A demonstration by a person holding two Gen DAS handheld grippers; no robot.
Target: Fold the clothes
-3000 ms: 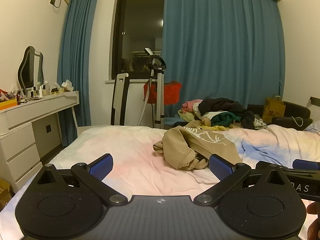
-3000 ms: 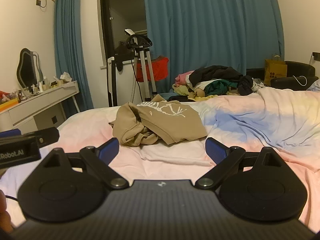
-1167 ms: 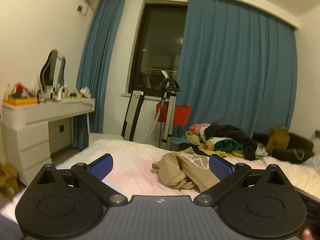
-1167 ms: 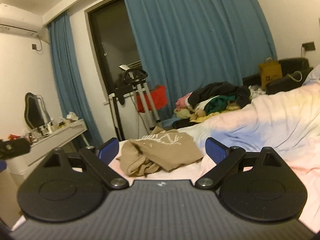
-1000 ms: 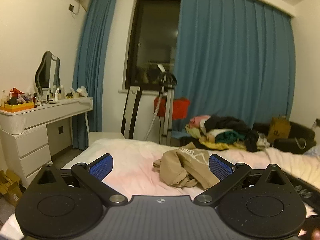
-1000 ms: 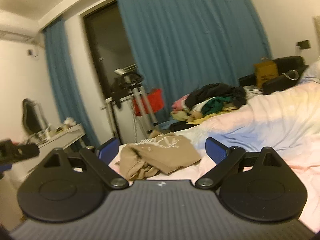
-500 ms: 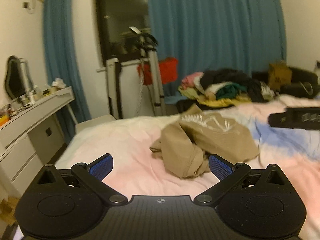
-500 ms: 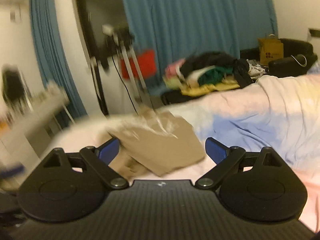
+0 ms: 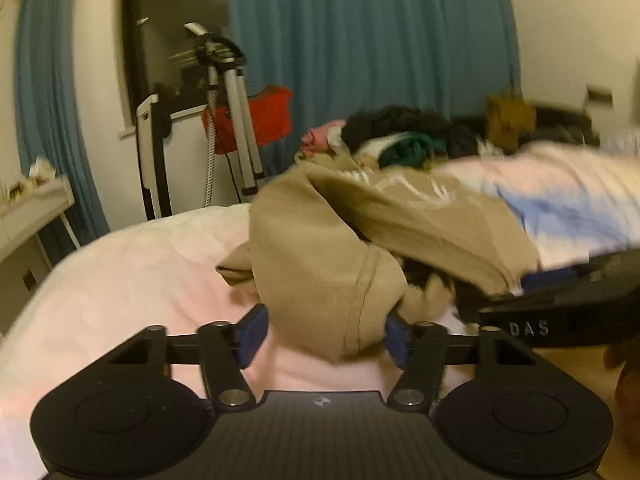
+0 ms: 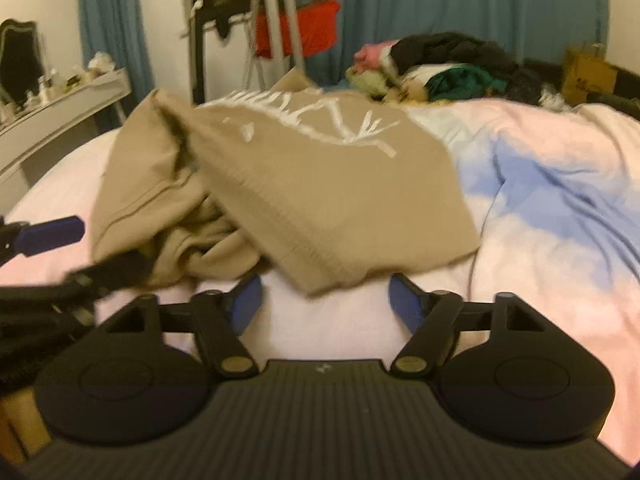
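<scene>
Nothing was folded: the tan sweatshirt [image 10: 304,184] lay crumpled mid-frame; my left gripper [image 9: 324,334] and right gripper [image 10: 326,300] gaped apart, unclamped.

Dim warm light, motion blur, fisheye warping

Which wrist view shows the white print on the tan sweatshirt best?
The right wrist view: the white print lies face-up across the tan sweatshirt, largely unobstructed though slightly blurred. In the left wrist view the print is a foreshortened, blurred strip behind a bunched fold of the sweatshirt.
</scene>
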